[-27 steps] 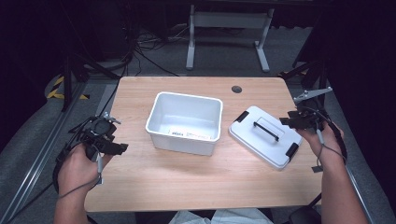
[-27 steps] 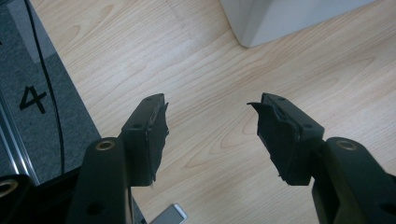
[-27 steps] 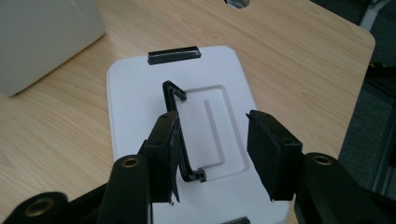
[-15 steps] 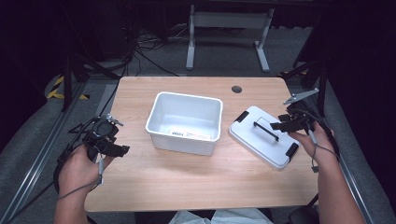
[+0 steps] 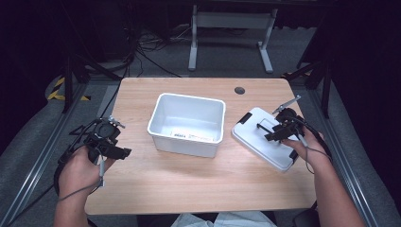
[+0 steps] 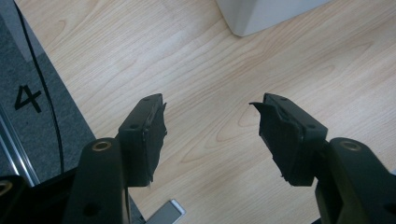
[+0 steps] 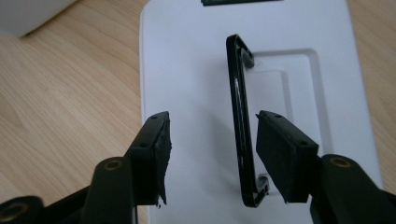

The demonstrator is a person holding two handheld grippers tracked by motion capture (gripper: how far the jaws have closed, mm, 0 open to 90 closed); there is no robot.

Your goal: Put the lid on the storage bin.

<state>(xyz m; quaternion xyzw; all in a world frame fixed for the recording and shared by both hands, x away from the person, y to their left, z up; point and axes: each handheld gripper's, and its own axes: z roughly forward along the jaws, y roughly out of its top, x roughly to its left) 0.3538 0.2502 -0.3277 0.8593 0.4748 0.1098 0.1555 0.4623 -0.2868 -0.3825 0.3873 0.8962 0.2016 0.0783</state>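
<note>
While both grippers' fingers (image 7: 280,149) stand released, one lid (image 5: 262,142), one handle (image 7: 240,121) and one bin (image 5: 189,124) sit.

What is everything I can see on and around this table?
box: one, white, open and empty, table middle.
lid: one, white, flat on the table right of the box.
lid handle: one, black, standing between the open right jaws.
table: one, light wood.
cable hole: one, dark, far edge of the table.
frame legs: one set, grey, on the floor behind the table.
left tongs: black, open, over the table's left edge.
right tongs: black, open, over the lid.
</note>
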